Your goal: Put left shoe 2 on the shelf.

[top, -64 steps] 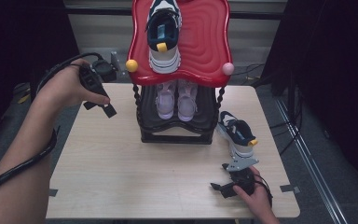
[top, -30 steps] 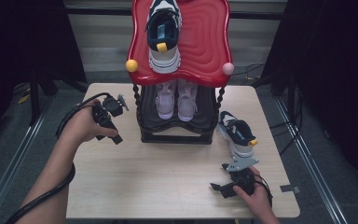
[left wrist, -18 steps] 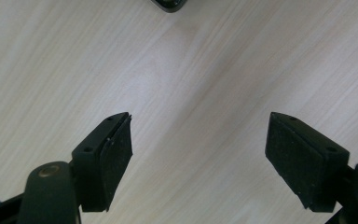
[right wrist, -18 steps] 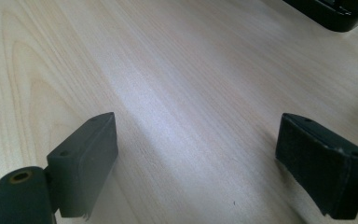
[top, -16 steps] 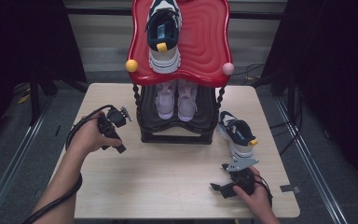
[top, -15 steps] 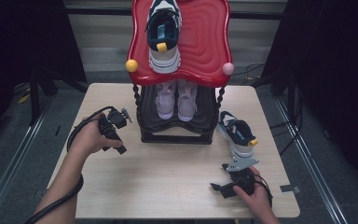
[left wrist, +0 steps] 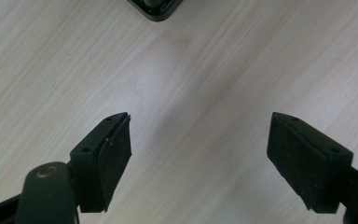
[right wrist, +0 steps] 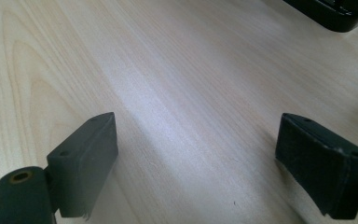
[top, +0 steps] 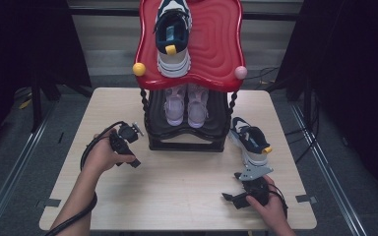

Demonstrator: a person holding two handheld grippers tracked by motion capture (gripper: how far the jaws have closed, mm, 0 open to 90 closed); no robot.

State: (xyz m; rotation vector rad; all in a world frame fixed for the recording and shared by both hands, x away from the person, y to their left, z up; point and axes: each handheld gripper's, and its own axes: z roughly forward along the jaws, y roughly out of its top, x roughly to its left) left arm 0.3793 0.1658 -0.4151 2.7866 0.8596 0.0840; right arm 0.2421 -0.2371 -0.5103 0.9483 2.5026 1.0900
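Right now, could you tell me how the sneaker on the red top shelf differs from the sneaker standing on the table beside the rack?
The sneaker on the red top shelf sits high on the rack, centred, its toe pointing toward the person. The sneaker on the table stands on the wood at the rack's right side, angled, its toe toward the right claw. The shelf one shows a yellow patch on its tongue; the table one shows yellow at its toe end. Both are upright, dark-and-white, and alone.

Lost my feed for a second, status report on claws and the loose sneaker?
Left claw open, empty, over bare table. Right claw open, empty. Loose sneaker on table beside shoe rack, untouched. Nothing blocking it.
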